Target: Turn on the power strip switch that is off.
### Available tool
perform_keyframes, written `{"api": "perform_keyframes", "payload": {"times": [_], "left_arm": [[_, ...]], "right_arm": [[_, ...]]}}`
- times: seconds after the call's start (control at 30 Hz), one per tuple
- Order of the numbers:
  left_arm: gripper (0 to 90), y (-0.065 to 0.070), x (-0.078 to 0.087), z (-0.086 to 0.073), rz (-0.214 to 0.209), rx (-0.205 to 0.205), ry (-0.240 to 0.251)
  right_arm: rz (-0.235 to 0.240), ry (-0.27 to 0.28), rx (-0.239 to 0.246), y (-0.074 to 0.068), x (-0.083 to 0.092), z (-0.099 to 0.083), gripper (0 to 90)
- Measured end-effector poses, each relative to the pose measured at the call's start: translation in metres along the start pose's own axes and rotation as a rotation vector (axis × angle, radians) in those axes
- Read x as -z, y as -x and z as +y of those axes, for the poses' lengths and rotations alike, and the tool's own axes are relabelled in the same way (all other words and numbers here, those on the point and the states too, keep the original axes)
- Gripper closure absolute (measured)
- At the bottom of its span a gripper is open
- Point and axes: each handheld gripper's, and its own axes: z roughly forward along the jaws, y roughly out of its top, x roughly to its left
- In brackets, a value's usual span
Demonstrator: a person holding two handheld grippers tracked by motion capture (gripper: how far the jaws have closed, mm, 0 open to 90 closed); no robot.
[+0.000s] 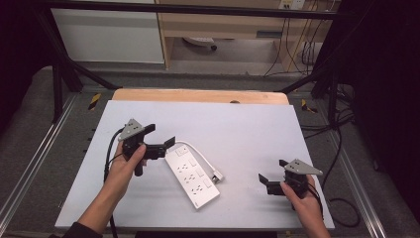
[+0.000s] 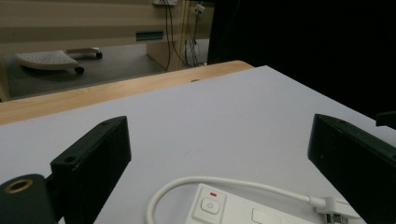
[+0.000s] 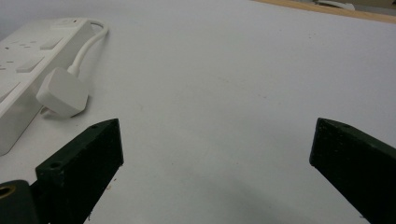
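**Grippers wide, power strip waiting**

Left gripper (image 1: 159, 139) hovering right at the far end of the white power strip (image 1: 193, 178), jaws spread wide, nothing between them. From its own view: switch end of the strip just below and between the two black jaws, power button (image 2: 209, 205) with a small red mark above it, white cable (image 2: 233, 183) looping out and back toward the plug (image 2: 337, 208).

Largest first: white table top (image 1: 247, 129), light wooden edge at the far side. Then the strip, lying diagonally left of centre, several sockets along its face. Then the cable, arcing along the strip's right side. Then the plug (image 1: 217, 175), resting on the table against the strip's right edge.

Right gripper (image 1: 270, 181) low at the near right, well apart from the strip, jaws equally wide, holding nothing; plug (image 3: 62, 92) off to its left in its own view.

Risks from here, as a judgement: closing the left jaws on the strip's end could press the button or skate the light body across the smooth surface. Grabbing the cable loop instead could drag the plug and swing the strip round. Right gripper reaching for the plug at a shallow angle could shove it away or under the cable.
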Motion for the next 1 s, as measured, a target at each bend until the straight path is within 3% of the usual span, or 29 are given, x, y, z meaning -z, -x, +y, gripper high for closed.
{"api": "perform_keyframes", "payload": {"times": [0.4,0.67,0.87,1.0], "left_arm": [[6.1,-0.022,0.053,-0.003,0.06,0.006,0.063],[6.3,-0.034,0.09,-0.024,0.108,0.026,0.102],[6.4,-0.036,0.105,-0.043,0.122,0.048,0.103],[6.4,-0.033,0.106,-0.054,0.113,0.039,0.079]], "right_arm": [[-0.003,0.001,-0.013,0.0,0.0,0.0,3.3],[-0.001,0.002,-0.019,0.0,0.0,0.0,3.3],[-0.004,0.005,-0.018,-0.001,0.0,0.0,3.3],[-0.005,0.003,-0.019,-0.001,0.001,0.0,3.2]]}}
